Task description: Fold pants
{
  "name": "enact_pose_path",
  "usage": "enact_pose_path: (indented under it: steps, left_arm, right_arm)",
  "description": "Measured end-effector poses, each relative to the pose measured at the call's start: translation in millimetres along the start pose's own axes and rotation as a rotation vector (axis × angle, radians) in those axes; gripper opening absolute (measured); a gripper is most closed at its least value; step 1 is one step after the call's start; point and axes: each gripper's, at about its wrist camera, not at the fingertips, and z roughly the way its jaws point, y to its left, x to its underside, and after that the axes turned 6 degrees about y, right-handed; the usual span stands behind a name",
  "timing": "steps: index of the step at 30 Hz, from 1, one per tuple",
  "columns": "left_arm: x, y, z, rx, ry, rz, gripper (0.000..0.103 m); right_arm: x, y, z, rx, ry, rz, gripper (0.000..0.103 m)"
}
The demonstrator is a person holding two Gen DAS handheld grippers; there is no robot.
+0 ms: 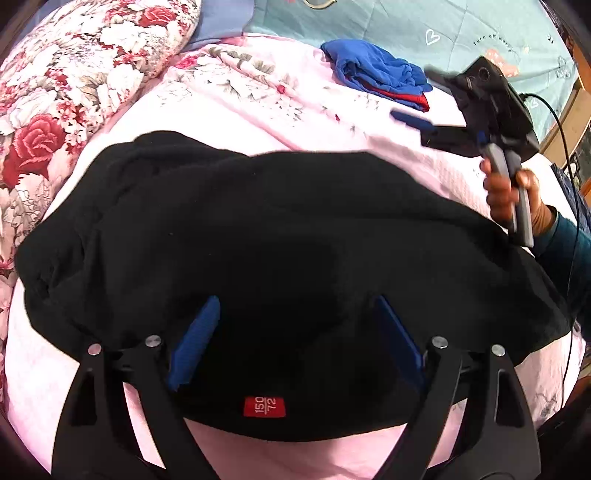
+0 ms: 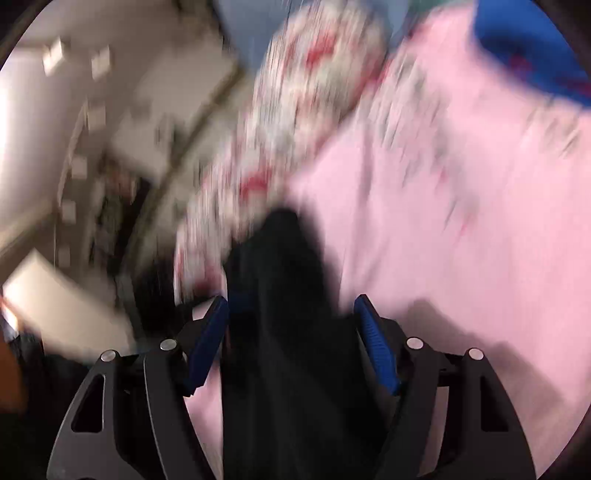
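1. Far left in the left wrist view there's a floral pillow (image 1: pixel 85 70), red roses on white, lying along the edge of the pink sheet (image 1: pixel 369 125).
2. Moving right, the black pants (image 1: pixel 258 240) are spread in a big bunched heap across the middle of the sheet. A red size tag (image 1: pixel 264 407) reading 150/72 sits at the near edge.
3. The left gripper (image 1: pixel 295 343) hangs right over the near part of the pants, blue pads set wide apart, nothing pinched between them.
4. Further back and right, a folded blue garment (image 1: pixel 376 70) with a bit of red showing under it lies on the sheet, well apart from the pants. A teal quilt (image 1: pixel 461 33) is behind it.
5. Far right, a hand (image 1: pixel 509 192) holds the right gripper (image 1: pixel 417 125) up above the sheet, just past the pants' right edge.
6. The right wrist view is super blurry, but you can see its blue pads (image 2: pixel 376 343) spread wide with black fabric running between them, not clamped.
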Motion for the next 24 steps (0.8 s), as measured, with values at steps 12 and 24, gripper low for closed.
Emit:
enact_pose_path:
  steps: [12,24]
  left_arm:
    - [-33,80,-42,-0.040,-0.209,-0.296,0.088]
    - [-36,109,-27,-0.249,-0.214,-0.451,0.087]
  right_arm:
    - [5,69,22,0.126,0.064,-0.082,0.073]
    - [7,24,1,0.323,-0.066,0.222,0.061]
